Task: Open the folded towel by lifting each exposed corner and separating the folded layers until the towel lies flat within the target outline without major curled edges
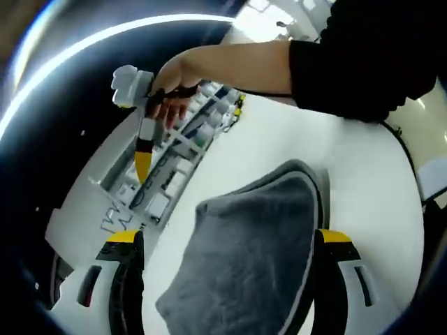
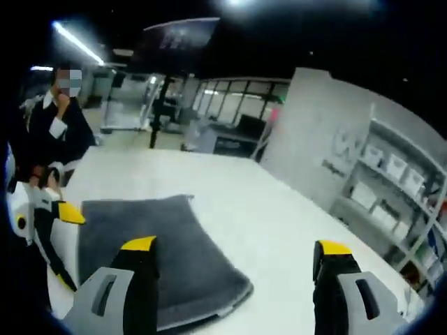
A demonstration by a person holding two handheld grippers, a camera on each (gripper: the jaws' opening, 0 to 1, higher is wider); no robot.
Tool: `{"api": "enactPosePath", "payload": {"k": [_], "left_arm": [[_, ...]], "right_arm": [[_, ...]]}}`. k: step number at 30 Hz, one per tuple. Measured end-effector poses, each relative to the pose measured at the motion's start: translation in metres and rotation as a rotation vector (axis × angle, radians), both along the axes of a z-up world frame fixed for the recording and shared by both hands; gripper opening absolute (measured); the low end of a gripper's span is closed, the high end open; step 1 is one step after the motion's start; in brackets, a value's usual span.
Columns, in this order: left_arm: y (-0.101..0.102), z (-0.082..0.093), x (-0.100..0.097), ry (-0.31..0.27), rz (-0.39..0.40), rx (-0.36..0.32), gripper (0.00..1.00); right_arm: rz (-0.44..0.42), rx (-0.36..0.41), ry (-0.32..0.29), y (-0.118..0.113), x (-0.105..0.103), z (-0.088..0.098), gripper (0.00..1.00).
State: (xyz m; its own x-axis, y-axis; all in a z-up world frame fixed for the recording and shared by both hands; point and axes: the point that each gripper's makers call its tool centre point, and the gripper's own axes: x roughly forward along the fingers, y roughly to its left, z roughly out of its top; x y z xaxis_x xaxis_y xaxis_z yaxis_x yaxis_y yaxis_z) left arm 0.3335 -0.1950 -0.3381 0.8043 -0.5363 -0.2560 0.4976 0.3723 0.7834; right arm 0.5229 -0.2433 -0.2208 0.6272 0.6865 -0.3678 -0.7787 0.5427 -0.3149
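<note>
White tabletop (image 2: 279, 209) is carrying the folded grey towel (image 2: 150, 244), lying flat. Left gripper (image 1: 227, 244) fingers are standing apart, towel between them; right gripper (image 2: 234, 255) fingers are also spread, towel by its left finger. Shelving unit (image 2: 398, 181) is sitting beyond the right finger. Towel's near edge is getting cut off; dim room behind, possibly an office.
</note>
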Motion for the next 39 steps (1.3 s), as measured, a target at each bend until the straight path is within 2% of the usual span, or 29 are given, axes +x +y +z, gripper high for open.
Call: {"api": "enactPosePath", "payload": {"k": [1,5,11,14,17,20,22,26,30,32,34,39], "left_arm": [[-0.003,-0.004,-0.001,0.005,-0.002,0.001,1.00],[-0.006,-0.005,-0.001,-0.032,-0.002,0.028,1.00],[-0.016,-0.002,-0.002,-0.053,-0.022,0.031,1.00],[-0.023,0.000,0.000,-0.081,-0.028,0.049,0.99],[-0.027,0.003,0.003,-0.115,-0.030,0.063,0.97],[-0.029,-0.003,0.006,-0.078,-0.031,0.055,0.95],[-0.030,-0.006,0.009,-0.082,-0.030,0.068,0.93],[-0.034,-0.007,0.010,-0.072,-0.037,0.067,0.89],[-0.038,-0.008,0.012,-0.067,-0.050,0.072,0.84],[-0.040,-0.009,0.012,-0.062,-0.056,0.072,0.82],[-0.041,-0.010,0.012,-0.056,-0.060,0.073,0.77],[-0.046,-0.019,0.009,0.006,-0.078,0.052,0.60]], "right_arm": [[-0.005,0.002,0.015,-0.001,0.004,-0.004,0.90],[-0.051,-0.045,0.054,-0.011,0.014,-0.024,0.89],[-0.082,-0.065,0.064,-0.017,0.018,-0.031,0.86],[-0.088,-0.059,0.072,-0.019,0.022,-0.035,0.89],[-0.105,-0.064,0.076,-0.022,0.025,-0.038,0.86],[-0.100,-0.061,0.094,-0.022,0.026,-0.043,0.84],[-0.116,-0.063,0.114,-0.024,0.028,-0.048,0.83],[-0.131,-0.057,0.121,-0.027,0.033,-0.047,0.71],[-0.130,-0.034,0.136,-0.026,0.035,-0.049,0.71],[-0.148,-0.031,0.152,-0.028,0.040,-0.055,0.67],[-0.145,-0.040,0.170,-0.027,0.042,-0.063,0.58],[-0.123,-0.025,0.239,-0.020,0.050,-0.081,0.45]]}}
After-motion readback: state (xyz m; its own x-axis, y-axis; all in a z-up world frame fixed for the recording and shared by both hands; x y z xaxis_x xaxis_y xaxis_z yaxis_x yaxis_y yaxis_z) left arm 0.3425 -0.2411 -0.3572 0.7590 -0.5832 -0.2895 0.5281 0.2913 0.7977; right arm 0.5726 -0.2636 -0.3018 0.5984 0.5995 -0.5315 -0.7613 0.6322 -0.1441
